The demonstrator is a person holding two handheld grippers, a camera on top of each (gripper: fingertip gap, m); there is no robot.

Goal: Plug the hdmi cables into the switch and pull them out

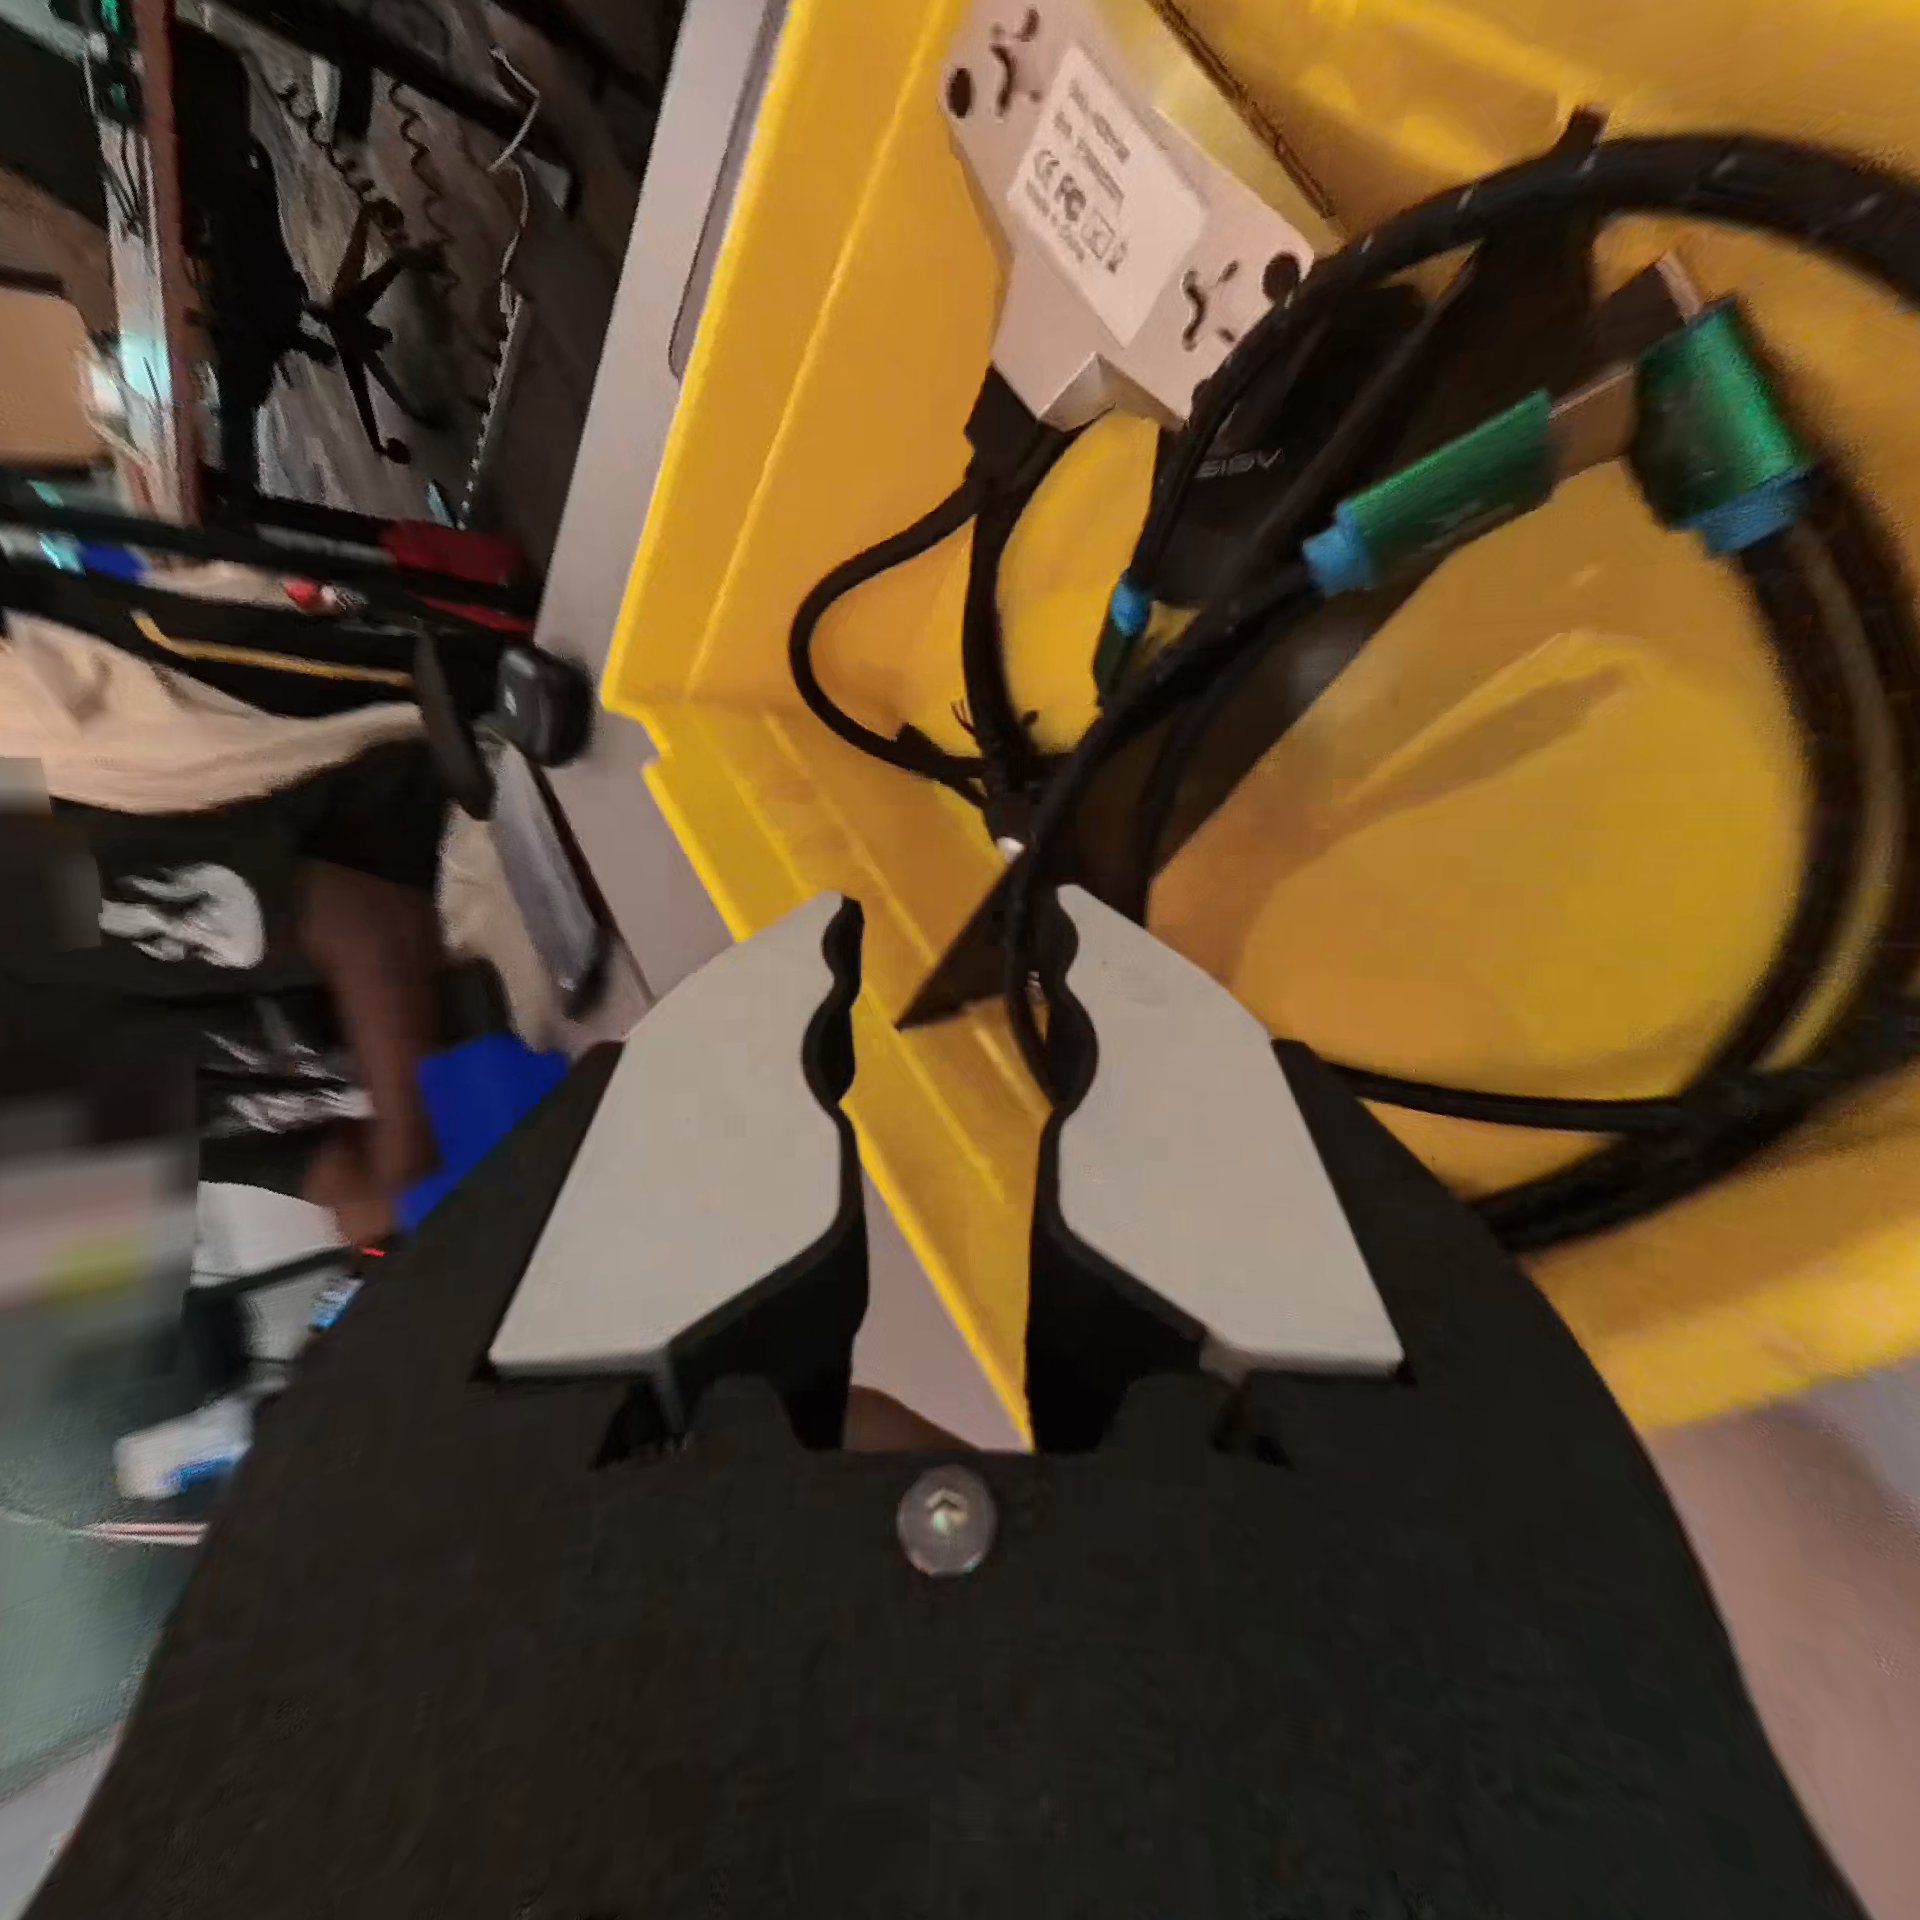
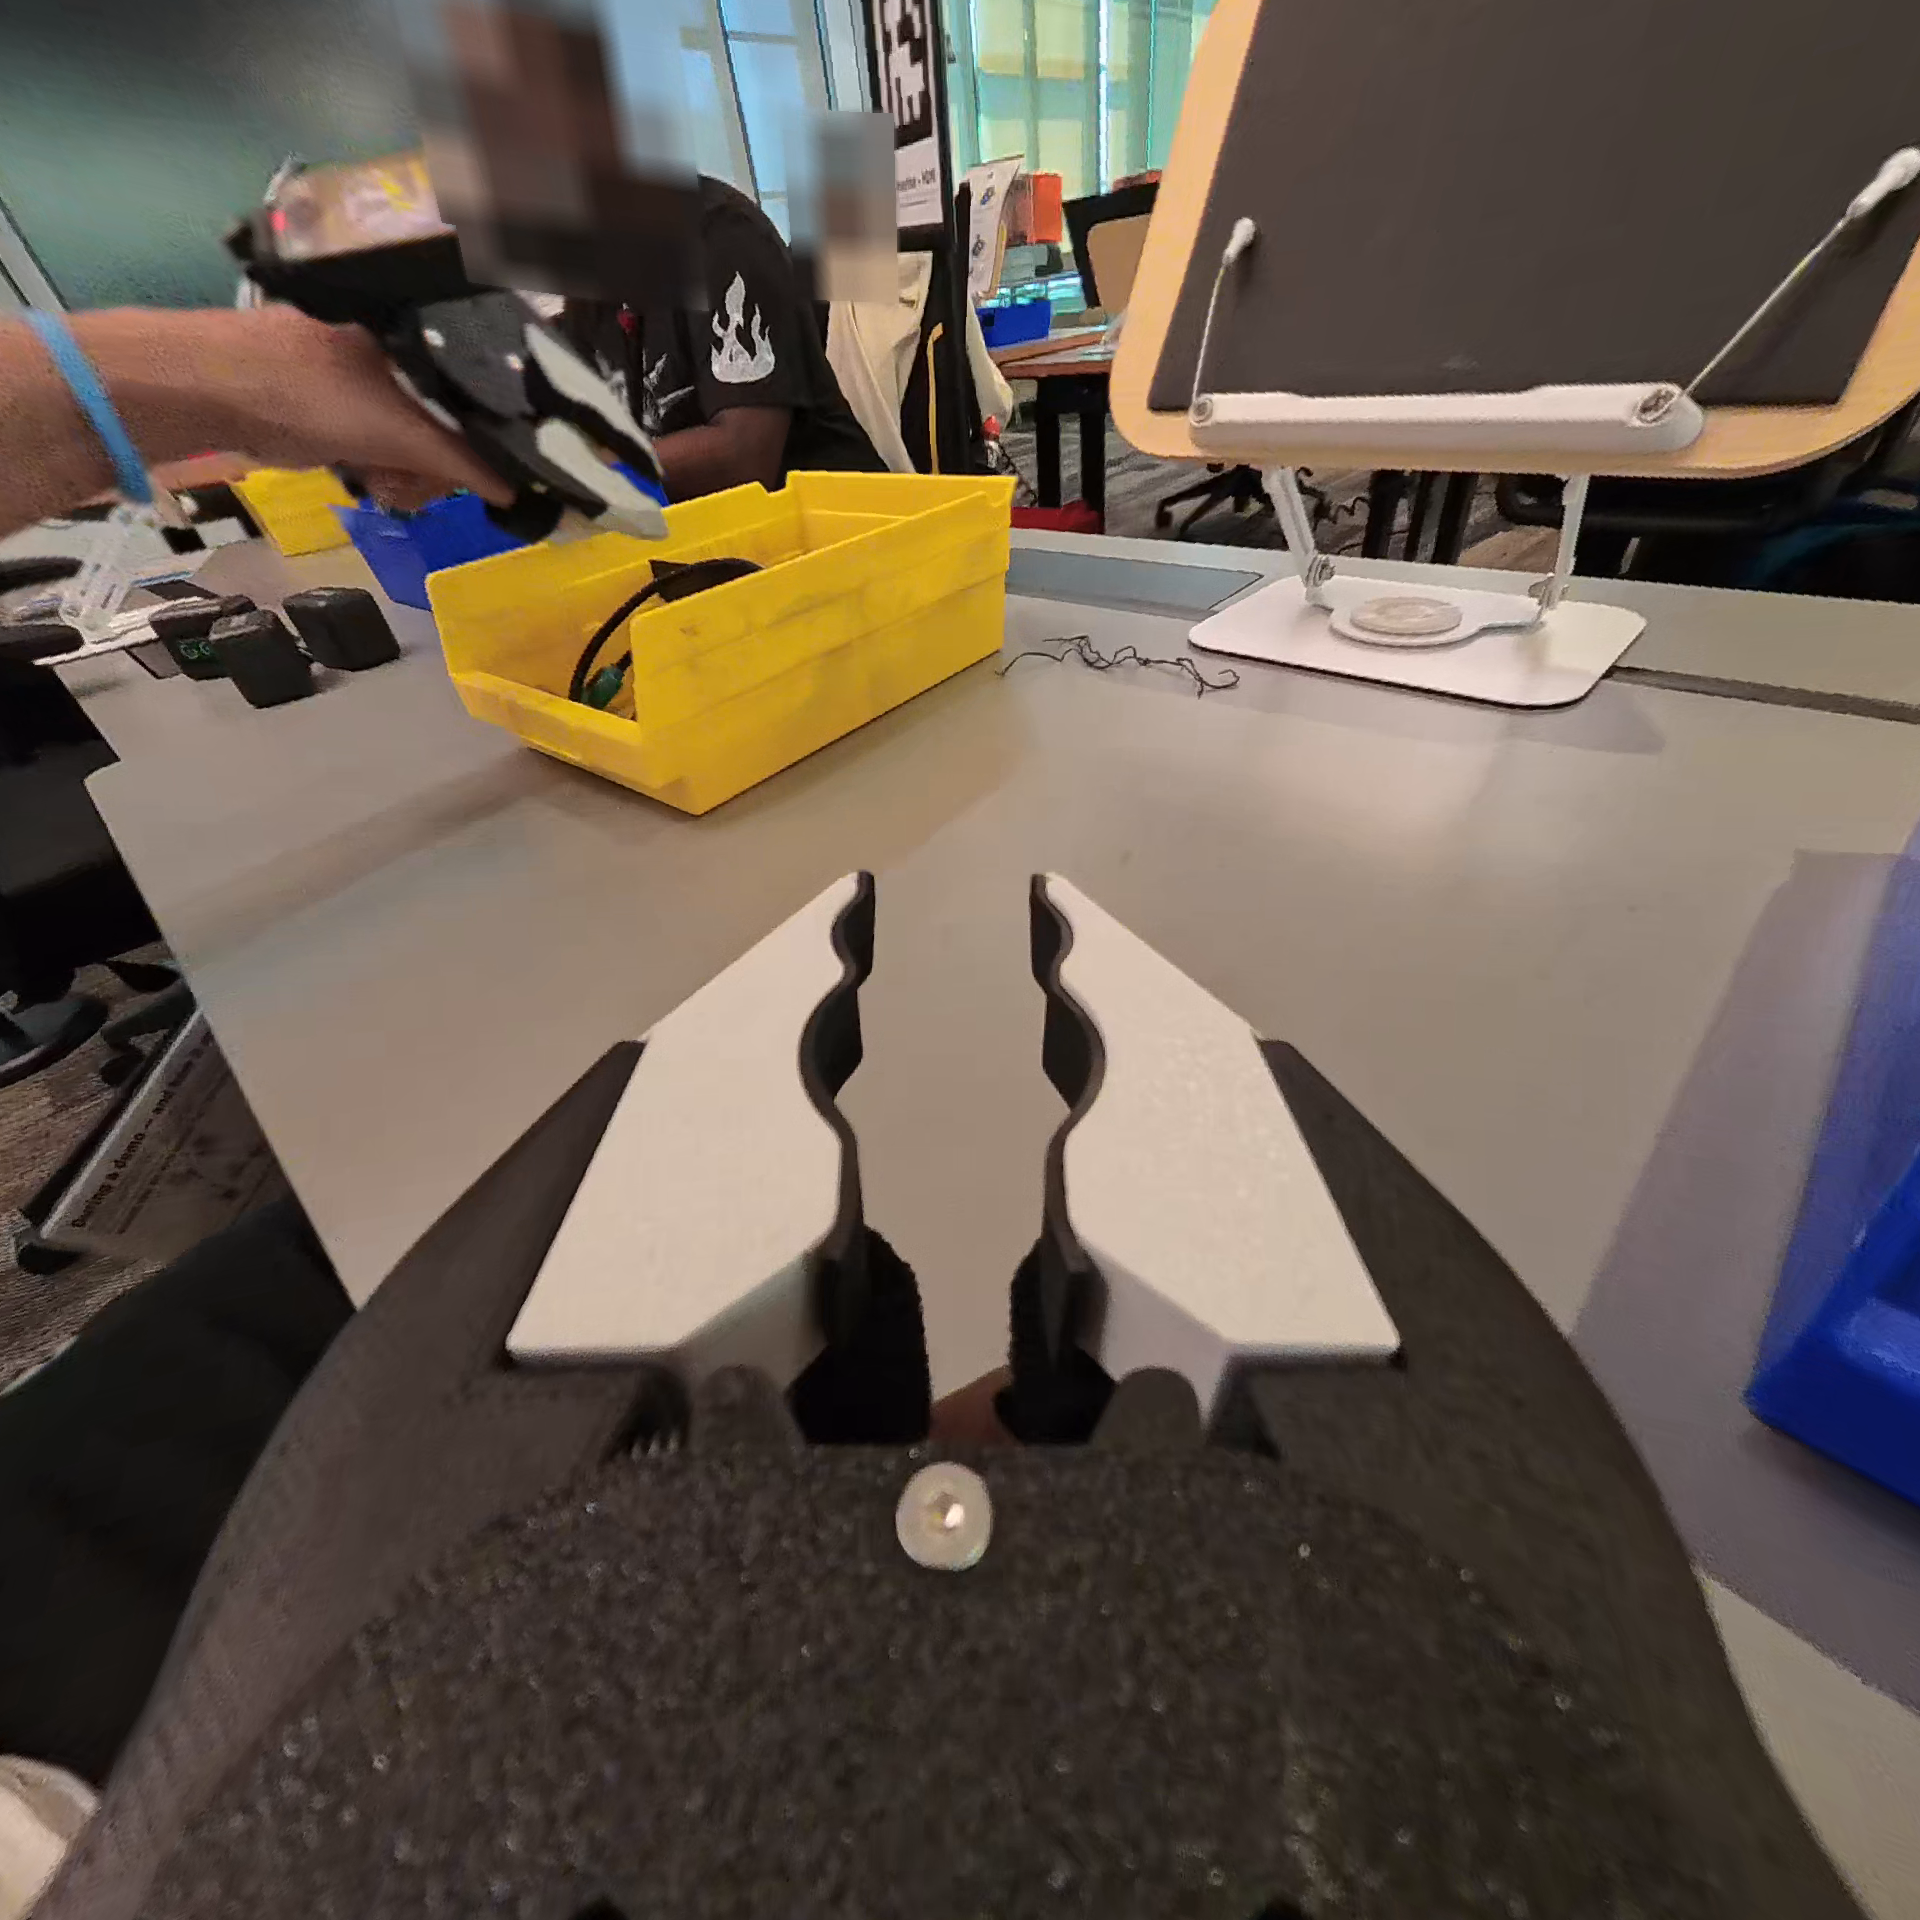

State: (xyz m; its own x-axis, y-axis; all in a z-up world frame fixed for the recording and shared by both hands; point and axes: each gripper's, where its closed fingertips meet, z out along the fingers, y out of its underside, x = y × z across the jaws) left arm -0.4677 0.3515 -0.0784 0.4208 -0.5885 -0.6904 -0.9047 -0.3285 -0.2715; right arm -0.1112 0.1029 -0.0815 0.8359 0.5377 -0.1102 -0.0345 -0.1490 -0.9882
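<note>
Grey table (image 2: 1195, 831) bore yellow bin (image 2: 831, 644) containing silver switch (image 1: 1122, 239), coiled hdmi cables (image 1: 1787, 935); left gripper (image 1: 951, 925) above bin, right gripper (image 2: 951, 894) over table, both parted, empty.

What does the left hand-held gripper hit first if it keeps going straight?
Likely the thin black cable between the open left hand-held gripper's fingertips, at the yellow bin's wall. Depth is unclear.

Glossy yellow plastic bin (image 1: 1455, 935); braided black fabric cables (image 1: 1829, 935); brushed grey metal switch (image 1: 1049, 343); smooth matt grey tabletop (image 2: 1351, 883).
</note>
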